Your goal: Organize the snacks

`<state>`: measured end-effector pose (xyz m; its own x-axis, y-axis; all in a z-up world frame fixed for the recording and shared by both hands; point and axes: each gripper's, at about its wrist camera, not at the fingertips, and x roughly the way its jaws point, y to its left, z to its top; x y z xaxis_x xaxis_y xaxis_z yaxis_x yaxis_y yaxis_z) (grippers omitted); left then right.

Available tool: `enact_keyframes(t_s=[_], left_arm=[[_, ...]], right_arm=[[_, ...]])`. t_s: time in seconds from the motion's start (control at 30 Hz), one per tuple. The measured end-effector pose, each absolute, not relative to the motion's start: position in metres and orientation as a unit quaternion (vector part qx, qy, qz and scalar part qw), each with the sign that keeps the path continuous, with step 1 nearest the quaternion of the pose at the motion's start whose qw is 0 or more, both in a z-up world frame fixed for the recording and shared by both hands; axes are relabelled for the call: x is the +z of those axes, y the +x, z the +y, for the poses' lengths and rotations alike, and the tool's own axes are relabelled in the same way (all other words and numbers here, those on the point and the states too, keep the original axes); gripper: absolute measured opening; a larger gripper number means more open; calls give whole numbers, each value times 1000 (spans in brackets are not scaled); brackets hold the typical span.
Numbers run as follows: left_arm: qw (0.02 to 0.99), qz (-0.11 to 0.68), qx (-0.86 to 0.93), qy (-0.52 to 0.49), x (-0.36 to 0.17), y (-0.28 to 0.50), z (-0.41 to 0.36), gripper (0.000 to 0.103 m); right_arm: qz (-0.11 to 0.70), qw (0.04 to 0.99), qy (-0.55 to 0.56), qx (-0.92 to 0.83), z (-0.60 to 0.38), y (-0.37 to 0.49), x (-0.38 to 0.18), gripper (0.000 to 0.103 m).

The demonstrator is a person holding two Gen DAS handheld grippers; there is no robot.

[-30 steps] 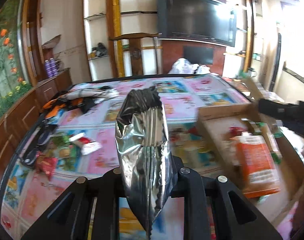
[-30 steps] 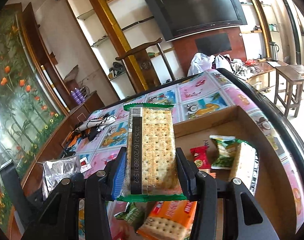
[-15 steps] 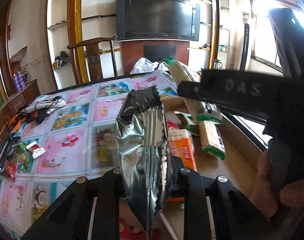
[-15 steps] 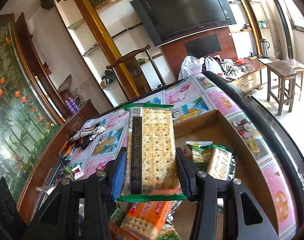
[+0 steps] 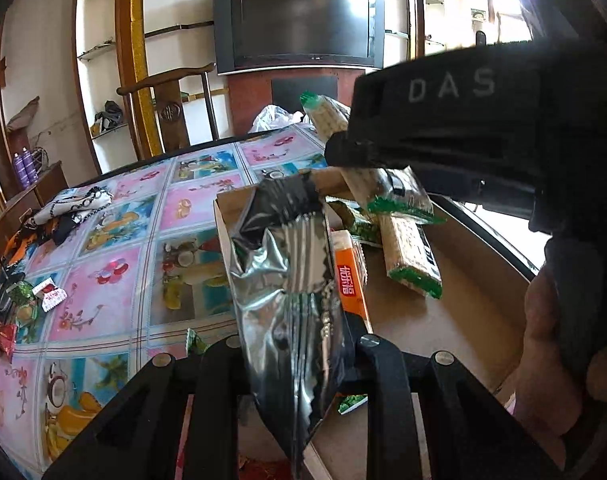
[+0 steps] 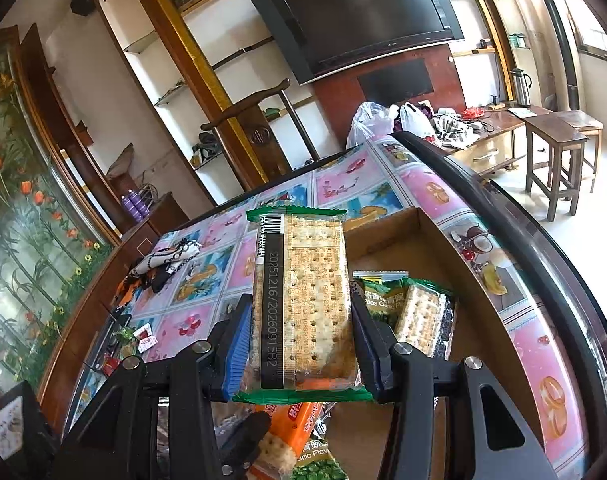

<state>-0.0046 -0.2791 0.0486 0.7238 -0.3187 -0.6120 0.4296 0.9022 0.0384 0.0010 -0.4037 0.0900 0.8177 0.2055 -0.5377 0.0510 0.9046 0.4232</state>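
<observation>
**Both tools loaded over the snack box**

The left tool (image 5: pixel 299 354) is pinching a crinkled silver foil packet (image 5: pixel 287 280) near its lower end, jaws drawn almost fully together on the thin foil, and the packet is standing upright out of the grip. It is hanging over the near left corner of the cardboard box (image 5: pixel 455 312), which is sitting on the bench (image 5: pixel 103 292) with its colourful fruit-print cover.

The right tool (image 6: pixel 301 344) is clamping a green-edged cracker pack (image 6: pixel 303 300) across its width, jaws about half open with the blue pads pressing on both sides, the pack upright with its printed date strip facing the camera. From the left wrist view that same tool is looming large over the box, a hand (image 5: pixel 551 360) gripping its handle at the right.

Down in the box, a second cracker pack (image 6: pixel 421 320) is lying beside a green pea snack bag (image 6: pixel 379 292), and an orange biscuit pack (image 5: pixel 349 280) is lying along the left wall. Out on the bench, small wrapped sweets (image 5: pixel 49 296) are lying near the left edge, well apart from the box.
</observation>
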Motion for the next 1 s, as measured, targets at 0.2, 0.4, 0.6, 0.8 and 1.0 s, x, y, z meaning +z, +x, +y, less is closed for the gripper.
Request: enact_keyframes(t_s=[0.2, 0.4, 0.6, 0.8, 1.0], left_arm=[[925, 305, -205, 93, 48, -5, -279, 21], [927, 297, -206, 100, 46, -10, -281, 21], [927, 295, -209, 100, 46, -10, -283, 21], [922, 299, -231, 87, 47, -6, -286, 21], [912, 309, -261, 65, 46, 0, -288, 21]], right_arm=[[307, 927, 214, 36, -403, 4, 86, 50], [312, 926, 210, 32, -402, 6, 84, 50], [330, 921, 208, 18, -405, 11, 75, 50], [353, 914, 202, -9, -409, 15, 68, 50], [365, 909, 199, -26, -412, 16, 63, 50]])
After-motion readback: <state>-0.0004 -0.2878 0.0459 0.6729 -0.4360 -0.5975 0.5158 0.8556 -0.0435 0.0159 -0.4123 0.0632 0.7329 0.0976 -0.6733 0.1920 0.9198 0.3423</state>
